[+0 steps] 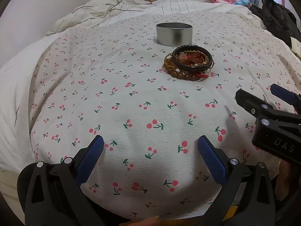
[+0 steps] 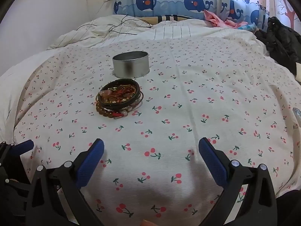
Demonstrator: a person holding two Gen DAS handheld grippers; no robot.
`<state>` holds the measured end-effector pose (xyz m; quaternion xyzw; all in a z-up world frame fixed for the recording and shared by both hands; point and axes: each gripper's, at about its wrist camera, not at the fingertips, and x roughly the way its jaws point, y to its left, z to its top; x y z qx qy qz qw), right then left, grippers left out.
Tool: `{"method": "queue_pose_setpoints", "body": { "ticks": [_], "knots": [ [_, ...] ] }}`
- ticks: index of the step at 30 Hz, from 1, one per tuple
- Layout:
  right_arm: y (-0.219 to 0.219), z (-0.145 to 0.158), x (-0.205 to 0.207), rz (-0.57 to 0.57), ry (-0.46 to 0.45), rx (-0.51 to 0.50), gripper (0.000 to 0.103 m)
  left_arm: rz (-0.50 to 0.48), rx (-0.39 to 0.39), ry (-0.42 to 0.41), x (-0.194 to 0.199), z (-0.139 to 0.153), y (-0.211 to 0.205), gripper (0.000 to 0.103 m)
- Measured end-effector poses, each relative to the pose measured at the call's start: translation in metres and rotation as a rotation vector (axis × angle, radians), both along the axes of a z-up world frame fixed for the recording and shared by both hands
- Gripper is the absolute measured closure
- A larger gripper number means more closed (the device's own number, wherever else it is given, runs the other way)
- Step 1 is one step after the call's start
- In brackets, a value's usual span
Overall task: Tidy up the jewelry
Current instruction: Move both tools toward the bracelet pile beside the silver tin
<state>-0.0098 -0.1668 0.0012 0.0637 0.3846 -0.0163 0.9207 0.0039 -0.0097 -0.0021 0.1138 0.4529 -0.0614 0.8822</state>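
Note:
A heap of bracelets (image 1: 189, 63) lies on the cherry-print cloth (image 1: 131, 103): black bands, brown beads, red cord. Just behind it stands a round silver tin (image 1: 174, 34) without a lid. My left gripper (image 1: 150, 146) hovers open over bare cloth, well short of the heap. In the right wrist view the same bracelets (image 2: 118, 99) and tin (image 2: 131, 64) sit to the upper left, and my right gripper (image 2: 151, 148) is open with nothing between its blue pads. The right gripper (image 1: 263, 98) also shows at the right edge of the left wrist view.
The cloth covers a bed with a rumpled white striped duvet (image 2: 131, 30) and black cables (image 2: 120, 27) at the back. Dark clothing (image 2: 282, 41) and pink fabric (image 2: 223, 21) lie back right. A whale-print curtain (image 2: 169, 1) hangs behind. A white wall is at left.

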Motion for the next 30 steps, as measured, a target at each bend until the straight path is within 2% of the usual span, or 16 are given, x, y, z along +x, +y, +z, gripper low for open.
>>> {"method": "queue_pose_setpoints", "body": {
  "ticks": [12,30],
  "knots": [
    [0.005,-0.001,0.002,0.014,0.005,0.017,0.006,0.082,0.015,0.017,0.010,-0.005,0.011,0.006],
    [0.010,0.000,0.003,0.028,-0.001,0.020,0.006,0.060,0.007,0.015,0.012,-0.004,0.006,0.006]
  ]
}}
